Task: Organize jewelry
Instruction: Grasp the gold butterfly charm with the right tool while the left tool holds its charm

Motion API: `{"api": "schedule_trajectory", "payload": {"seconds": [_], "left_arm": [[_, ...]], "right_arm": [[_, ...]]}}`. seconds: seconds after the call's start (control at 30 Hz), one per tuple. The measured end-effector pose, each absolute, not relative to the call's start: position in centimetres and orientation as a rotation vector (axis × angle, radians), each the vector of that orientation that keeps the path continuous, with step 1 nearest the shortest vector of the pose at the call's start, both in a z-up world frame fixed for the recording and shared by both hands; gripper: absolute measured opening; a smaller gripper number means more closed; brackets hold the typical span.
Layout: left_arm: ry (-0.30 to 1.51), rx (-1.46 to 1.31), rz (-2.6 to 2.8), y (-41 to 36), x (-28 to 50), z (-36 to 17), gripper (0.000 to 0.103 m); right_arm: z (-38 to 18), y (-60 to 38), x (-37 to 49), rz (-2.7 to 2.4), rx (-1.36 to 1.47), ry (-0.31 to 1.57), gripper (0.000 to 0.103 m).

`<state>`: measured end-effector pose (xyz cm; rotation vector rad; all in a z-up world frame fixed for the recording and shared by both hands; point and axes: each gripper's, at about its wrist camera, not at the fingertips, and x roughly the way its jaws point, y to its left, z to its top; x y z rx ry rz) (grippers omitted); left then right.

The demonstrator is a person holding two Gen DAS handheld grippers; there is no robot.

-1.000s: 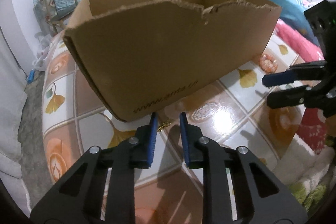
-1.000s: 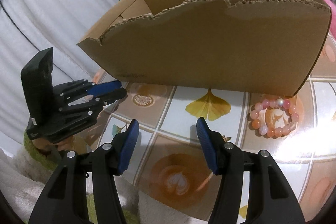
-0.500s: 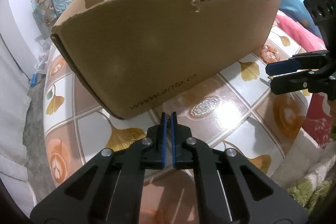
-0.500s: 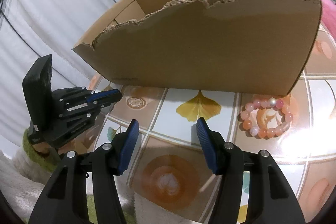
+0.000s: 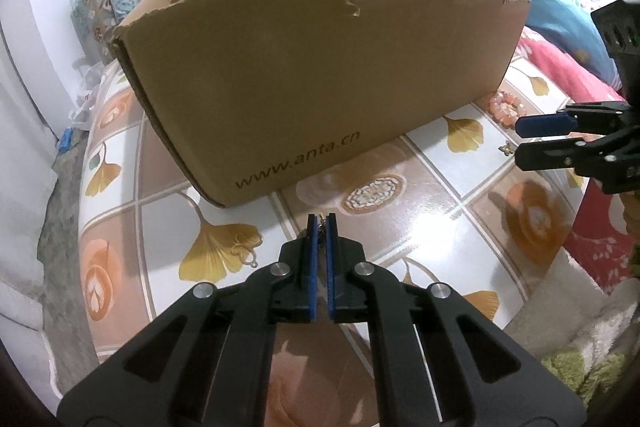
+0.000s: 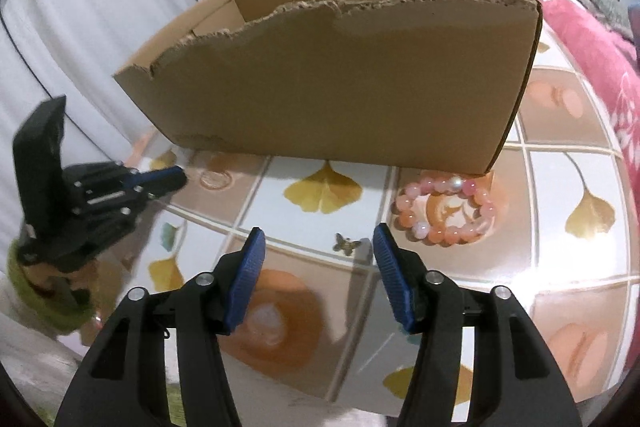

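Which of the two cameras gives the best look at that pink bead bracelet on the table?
The right wrist view. There the pink bead bracelet lies whole and close, on the table just in front of the cardboard box corner, beyond the open right gripper. In the left wrist view it is small, far off, and partly hidden by the box.

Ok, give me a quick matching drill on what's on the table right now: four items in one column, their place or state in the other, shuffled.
Items:
1. left claw
2. right claw
3. pink bead bracelet
4. butterfly charm

States:
A. lying by the cardboard box corner
B. open above the table
C. on the tile between blue pads
D. shut on a small gold chain

Pairs: 1-D, 2-B, 3-A, 4-C
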<state>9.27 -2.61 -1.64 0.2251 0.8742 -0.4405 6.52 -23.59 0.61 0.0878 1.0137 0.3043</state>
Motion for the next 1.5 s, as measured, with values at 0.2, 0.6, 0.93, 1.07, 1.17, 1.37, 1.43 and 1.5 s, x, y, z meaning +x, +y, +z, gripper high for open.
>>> {"api": "schedule_trajectory", "payload": {"seconds": [0.2, 0.6, 0.93, 1.07, 1.17, 1.37, 1.43, 1.5], "left_arm": [[0.876, 0.234, -0.442, -2.4, 9.2, -1.6, 0.003], [0.876, 0.234, -0.442, -2.3, 9.2, -1.6, 0.003], [0.878, 0.231, -0.441, -2.5, 9.2, -1.6, 0.003], [0.878, 0.231, -0.442, -2.5, 9.2, -1.6, 0.003], [0.878, 0.232, -0.441, -2.5, 9.3, -1.6, 0.003], [0.876, 0.230, -0.440, -2.5, 9.2, -1.6, 0.003], [0.876, 0.229, -0.440, -2.5, 9.2, -1.7, 0.003], [0.876, 0.229, -0.441, -2.5, 9.2, -1.7, 0.003]], "right_arm": [[0.1, -23.2, 6.7, 0.255, 0.037, 1.027, 0.030], [-0.1, -20.9, 6.6, 0.171, -0.036, 1.014, 0.015], [0.0, -21.4, 6.9, 0.233, 0.008, 1.007, 0.014], [0.3, -21.7, 6.3, 0.210, -0.014, 1.010, 0.019], [0.3, -21.6, 5.8, 0.209, -0.016, 1.009, 0.020], [0.3, -20.8, 5.6, 0.194, -0.062, 1.002, 0.020], [0.4, -20.8, 5.7, 0.192, -0.060, 1.005, 0.019], [0.5, -20.5, 5.9, 0.184, -0.053, 1.004, 0.016]]}}
